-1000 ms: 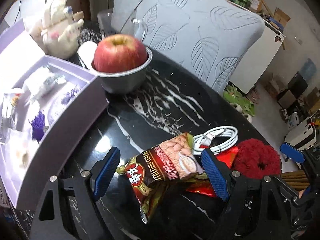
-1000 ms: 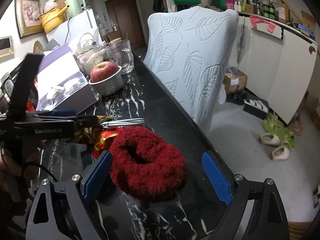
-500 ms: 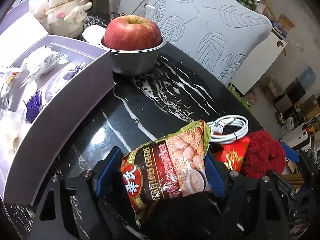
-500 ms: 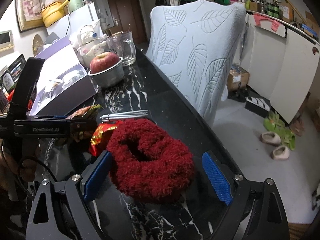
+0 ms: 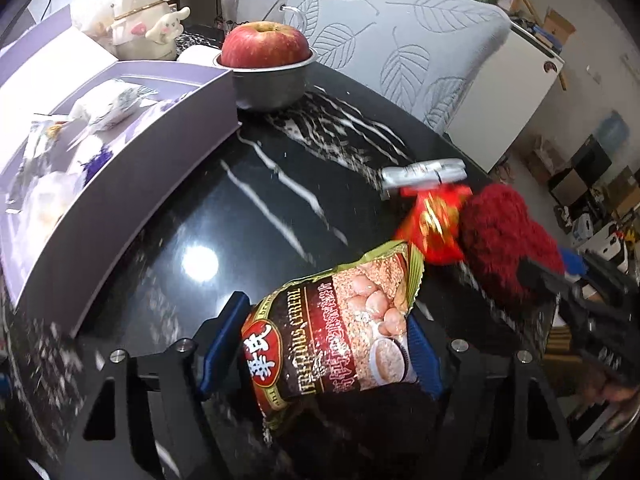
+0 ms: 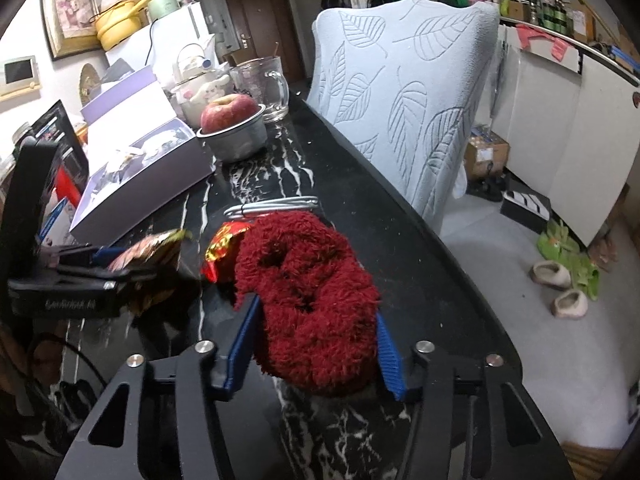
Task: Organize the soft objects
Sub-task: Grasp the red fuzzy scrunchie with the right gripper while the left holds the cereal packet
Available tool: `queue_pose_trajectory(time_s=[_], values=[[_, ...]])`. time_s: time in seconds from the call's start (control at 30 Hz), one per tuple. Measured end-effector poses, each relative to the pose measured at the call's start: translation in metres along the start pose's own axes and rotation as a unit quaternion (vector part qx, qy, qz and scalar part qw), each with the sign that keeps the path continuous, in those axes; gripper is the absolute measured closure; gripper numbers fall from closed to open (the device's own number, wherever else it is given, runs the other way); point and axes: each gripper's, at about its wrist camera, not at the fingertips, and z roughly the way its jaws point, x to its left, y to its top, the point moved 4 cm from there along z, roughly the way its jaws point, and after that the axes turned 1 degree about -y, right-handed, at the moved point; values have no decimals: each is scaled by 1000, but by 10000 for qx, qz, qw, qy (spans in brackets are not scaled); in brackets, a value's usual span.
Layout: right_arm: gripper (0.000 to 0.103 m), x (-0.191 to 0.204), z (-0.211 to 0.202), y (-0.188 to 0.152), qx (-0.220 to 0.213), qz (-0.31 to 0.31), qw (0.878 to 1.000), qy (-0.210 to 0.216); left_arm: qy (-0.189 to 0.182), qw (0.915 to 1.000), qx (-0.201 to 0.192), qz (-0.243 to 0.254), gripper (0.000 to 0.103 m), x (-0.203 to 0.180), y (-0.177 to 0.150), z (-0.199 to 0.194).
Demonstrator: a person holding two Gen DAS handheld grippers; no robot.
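Note:
My left gripper has a brown cereal packet between its blue pads, and the jaws are still closing on it. The packet sits tilted above the black marble table. A red fluffy ring-shaped soft thing lies near the table's right edge. My right gripper is closing on it, both pads pressed into its pile. Between the two grippers lie a red foil packet and a coiled white cable.
An open purple box with wrapped items stands on the left. Behind it are a metal bowl holding an apple, a glass mug and a white figurine. A leaf-patterned chair back borders the table's right edge.
The left jaws have closed on the cereal packet and carried it leftward, away from the cable and foil packet. The right jaws have gone from wide open to pressing the red fluffy thing.

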Motion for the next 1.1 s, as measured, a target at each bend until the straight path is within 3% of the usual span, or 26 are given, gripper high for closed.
queue_pose_trajectory(time_s=[0.47, 0.63, 0.73, 0.93, 1.1], values=[[53, 17, -30, -39, 189, -43, 9994, 301, 99, 9995, 27, 305, 29, -14, -47, -25], [23, 27, -33, -45, 164, -226, 9994, 218, 213, 9995, 151, 151, 24, -9, -49, -18], [11, 28, -27, -45, 147, -266, 9995, 98, 402, 9987, 148, 277, 23, -12, -52, -16], [9, 29, -6, -43, 232, -470, 9985, -130, 466, 9985, 141, 255, 10, -13, -51, -10], [8, 30, 1, -42, 161, -515, 9984, -145, 468, 9986, 82, 217, 9, -9, -51, -12]])
